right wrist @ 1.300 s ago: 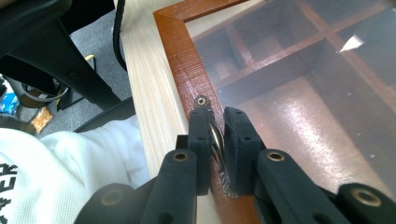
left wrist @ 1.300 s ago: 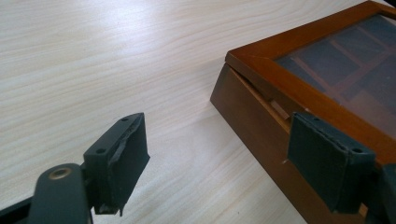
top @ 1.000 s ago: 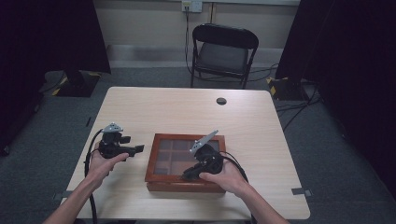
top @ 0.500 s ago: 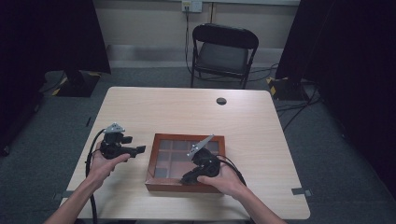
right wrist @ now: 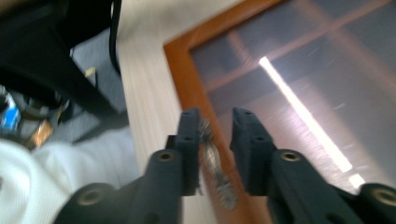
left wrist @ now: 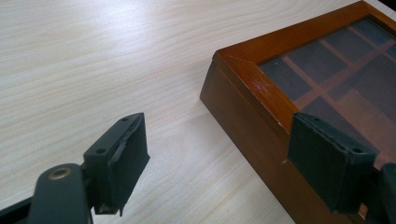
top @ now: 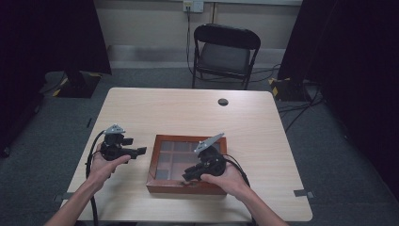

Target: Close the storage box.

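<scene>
The right gripper (right wrist: 215,154) has just been parting its jaws: a narrow gap now shows between them, with a small blurred metallic piece, perhaps the box's clasp, in that gap and no longer pinched. It sits at the six o'clock edge of the wooden box (top: 162,186), whose glass lid lies flat and shut. My judgement: the clasp is released, so lifting the lid comes next. The left gripper (left wrist: 215,163) waits at the box's nine o'clock, jaws wide apart and empty, above the tabletop (top: 155,110).
</scene>
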`<state>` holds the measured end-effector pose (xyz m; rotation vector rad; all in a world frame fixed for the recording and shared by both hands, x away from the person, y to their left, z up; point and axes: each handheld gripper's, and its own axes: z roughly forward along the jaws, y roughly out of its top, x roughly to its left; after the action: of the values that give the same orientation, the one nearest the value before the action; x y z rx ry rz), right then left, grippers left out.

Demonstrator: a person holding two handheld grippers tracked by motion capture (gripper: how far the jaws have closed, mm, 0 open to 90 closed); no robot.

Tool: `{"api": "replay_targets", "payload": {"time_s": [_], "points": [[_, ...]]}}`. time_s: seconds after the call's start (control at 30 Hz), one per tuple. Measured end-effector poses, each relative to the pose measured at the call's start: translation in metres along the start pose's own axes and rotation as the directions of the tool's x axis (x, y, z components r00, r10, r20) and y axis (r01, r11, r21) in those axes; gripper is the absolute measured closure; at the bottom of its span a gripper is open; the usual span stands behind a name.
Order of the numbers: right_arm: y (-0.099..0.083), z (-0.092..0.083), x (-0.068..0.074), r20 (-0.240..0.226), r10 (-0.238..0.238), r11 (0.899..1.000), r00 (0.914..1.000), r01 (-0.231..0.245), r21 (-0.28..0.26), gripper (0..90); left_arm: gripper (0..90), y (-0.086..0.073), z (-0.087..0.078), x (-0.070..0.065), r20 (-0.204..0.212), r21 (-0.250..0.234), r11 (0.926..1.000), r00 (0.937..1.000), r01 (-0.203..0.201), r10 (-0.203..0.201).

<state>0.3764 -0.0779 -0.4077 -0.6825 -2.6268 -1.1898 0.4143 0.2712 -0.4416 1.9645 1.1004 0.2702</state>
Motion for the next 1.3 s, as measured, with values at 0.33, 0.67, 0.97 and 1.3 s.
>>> {"api": "replay_targets", "payload": {"time_s": [0.33,0.67,0.97,1.3], "points": [[-0.007,-0.056,-0.021,0.161,0.091,0.985,0.9828,-0.065,-0.158,54.9,19.9,0.004,-0.003,0.000,0.000,-0.002,0.9994,0.9994,0.035,-0.035],[-0.053,-0.100,-0.052,0.313,0.279,0.948,0.9078,-0.209,-0.240,38.4,20.4,0.002,-0.011,0.005,-0.045,0.027,0.9991,0.9985,0.033,-0.032],[-0.093,-0.116,-0.076,0.419,0.412,0.906,0.8088,-0.315,-0.282,20.1,21.1,-0.015,-0.015,0.020,-0.081,0.068,0.9960,0.9953,0.058,-0.052],[-0.132,-0.107,-0.102,0.520,0.505,0.861,0.6884,-0.437,-0.259,17.5,21.2,-0.026,-0.003,0.023,-0.114,0.148,0.9883,0.9933,0.037,-0.020]]}}
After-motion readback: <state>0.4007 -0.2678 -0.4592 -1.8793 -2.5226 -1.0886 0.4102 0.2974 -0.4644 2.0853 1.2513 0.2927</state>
